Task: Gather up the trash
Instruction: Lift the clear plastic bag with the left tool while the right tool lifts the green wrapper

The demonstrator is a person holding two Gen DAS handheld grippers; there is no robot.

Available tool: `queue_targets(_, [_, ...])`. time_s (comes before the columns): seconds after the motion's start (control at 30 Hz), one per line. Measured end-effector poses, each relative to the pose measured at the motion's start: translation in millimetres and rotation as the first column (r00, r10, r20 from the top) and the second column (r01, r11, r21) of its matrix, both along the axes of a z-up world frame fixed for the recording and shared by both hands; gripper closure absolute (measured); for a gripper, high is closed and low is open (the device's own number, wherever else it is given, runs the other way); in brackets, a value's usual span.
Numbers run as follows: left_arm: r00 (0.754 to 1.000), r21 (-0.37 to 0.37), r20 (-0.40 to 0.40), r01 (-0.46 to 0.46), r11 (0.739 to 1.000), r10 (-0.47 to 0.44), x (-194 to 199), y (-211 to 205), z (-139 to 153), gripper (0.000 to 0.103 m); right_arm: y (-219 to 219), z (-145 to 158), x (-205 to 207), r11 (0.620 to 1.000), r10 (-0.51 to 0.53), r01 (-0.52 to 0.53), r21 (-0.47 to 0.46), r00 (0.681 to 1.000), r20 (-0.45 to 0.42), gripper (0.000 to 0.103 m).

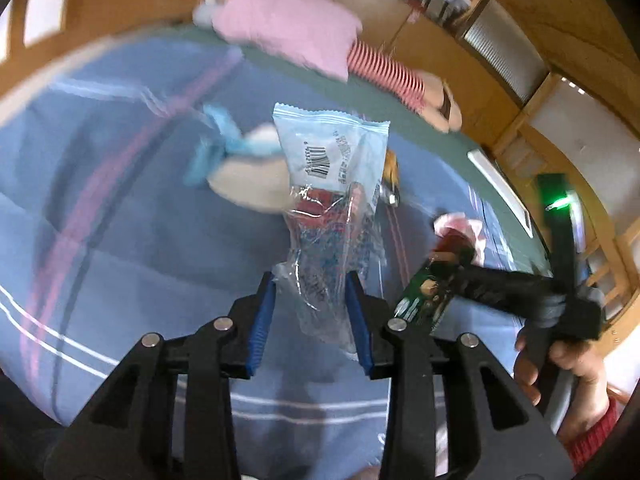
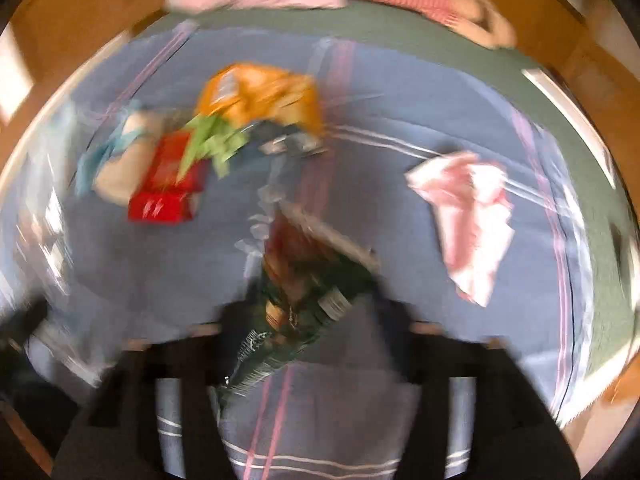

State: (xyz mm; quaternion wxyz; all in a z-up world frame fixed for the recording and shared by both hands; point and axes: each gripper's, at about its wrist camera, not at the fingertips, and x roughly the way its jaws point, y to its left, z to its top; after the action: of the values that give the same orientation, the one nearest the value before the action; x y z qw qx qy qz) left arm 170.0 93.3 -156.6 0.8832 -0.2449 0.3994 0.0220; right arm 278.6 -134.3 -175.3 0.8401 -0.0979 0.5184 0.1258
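A: While the left claw [image 1: 310, 312] hangs over the bed, look at what sits between its blue pads [image 1: 260, 320]: a clear plastic wrapper [image 1: 320, 276], crumpled, with a pale blue packet [image 1: 332, 152] standing up beyond it.

B: Gripped, would you say?

A: The pads press on the clear wrapper from both sides, jaws narrow, so yes, it is held. The blue packet shows a barcode and rises past the fingertips; whether it is pinched too or only bundled with the clear one, I cannot tell.

B: And the right claw [image 1: 448, 276]?

A: In the left view it reaches in from the right, a hand [image 1: 560, 364] round its handle, with a dark green wrapper [image 1: 424, 296] at its tip. Its own camera is badly blurred, but the green wrapper [image 2: 304, 300] runs straight up between the two dark fingers. Clamped on it, I'd say.

B: Anything loose on the blue blanket [image 1: 120, 240]?

A: Plenty. In the right view: an orange bag [image 2: 264, 96], a green scrap [image 2: 212, 144] just below it, a red packet [image 2: 168, 188] touching the scrap, and a pink wrapper [image 2: 468, 220] well apart on the right. A blue and white plush toy [image 1: 240, 168] lies behind the held packet, and a pink pillow [image 1: 288, 28] at the head of the bed.
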Motion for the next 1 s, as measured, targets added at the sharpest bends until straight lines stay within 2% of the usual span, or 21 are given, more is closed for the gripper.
queue_targets(0.03, [1.0,-0.019,-0.026,0.007,1.0,-0.007,3,0,-5,0.067,-11,2,0,0.996,-0.057,0.058,0.07,0.998,-0.011,0.026])
queue_targets(0.1, [0.998,-0.046,-0.063,0.014,0.999,-0.017,7,-1,-13,0.067,-23,-6,4,0.978,-0.157,0.165,0.13,0.985,-0.073,0.026])
queue_targets(0.17, [0.996,-0.061,-0.09,0.015,0.998,-0.021,10,0,-19,0.067,-21,-20,11,0.969,-0.21,0.223,0.111,0.971,-0.114,0.026])
queue_targets(0.27, [0.993,-0.054,-0.116,0.016,0.998,-0.023,13,-2,-24,0.067,-13,-44,12,0.962,-0.262,0.27,0.037,0.953,-0.152,0.026])
queue_targets(0.33, [0.991,-0.054,-0.133,0.023,0.998,-0.03,16,-4,-29,0.067,-6,-62,15,0.957,-0.279,0.289,0.037,0.944,-0.176,0.026])
queue_targets(0.4, [0.988,-0.056,-0.153,0.028,0.998,-0.036,20,-7,-33,0.066,2,-66,12,0.96,-0.271,0.278,0.038,0.953,-0.135,0.027])
queue_targets(0.47, [0.985,-0.058,-0.167,0.027,0.998,-0.036,23,-8,-35,0.064,12,-65,10,0.975,-0.218,0.221,0.021,0.97,-0.105,0.051])
queue_targets(0.5, [0.985,-0.056,-0.171,0.025,0.998,-0.034,24,-8,-36,0.063,19,-63,6,0.984,-0.177,0.178,0.0,0.98,-0.087,0.055])
queue_targets(0.53, [0.984,-0.053,-0.174,0.023,0.998,-0.032,24,-7,-37,0.062,23,-62,3,0.99,-0.142,0.141,-0.007,0.986,-0.082,0.065])
queue_targets(0.57, [0.984,-0.049,-0.178,0.021,0.999,-0.029,24,-8,-37,0.06,26,-61,1,0.993,-0.117,0.117,-0.008,0.99,-0.083,0.07])
queue_targets(0.63, [0.982,-0.038,-0.186,0.019,0.999,-0.025,26,-8,-39,0.058,31,-57,-8,0.998,-0.058,0.056,-0.022,0.995,-0.087,0.072])
queue_targets(0.73, [0.98,-0.014,-0.2,0.02,1.0,-0.023,30,-11,-40,0.051,38,-56,-17,0.995,0.09,-0.094,-0.027,0.988,-0.125,0.072])
queue_targets(0.8, [0.978,-0.007,-0.206,0.011,1.0,-0.013,29,-10,-41,0.041,39,-55,-24,0.984,0.154,-0.165,-0.069,0.979,-0.137,0.07])
queue_targets(0.87, [0.977,-0.013,-0.212,-0.013,1.0,0.01,29,-5,-42,0.036,35,-49,-28,0.976,0.143,-0.157,-0.152,0.985,-0.096,0.051])
queue_targets(0.9, [0.976,-0.015,-0.215,-0.025,1.0,0.021,29,-4,-43,0.032,29,-43,-29,0.975,0.119,-0.128,-0.18,0.991,-0.061,0.047])
queue_targets(1.0, [0.971,-0.02,-0.236,-0.055,0.998,0.049,29,1,-47,0.027,14,-32,-30,0.986,0.063,-0.066,-0.154,0.998,-0.026,0.039])
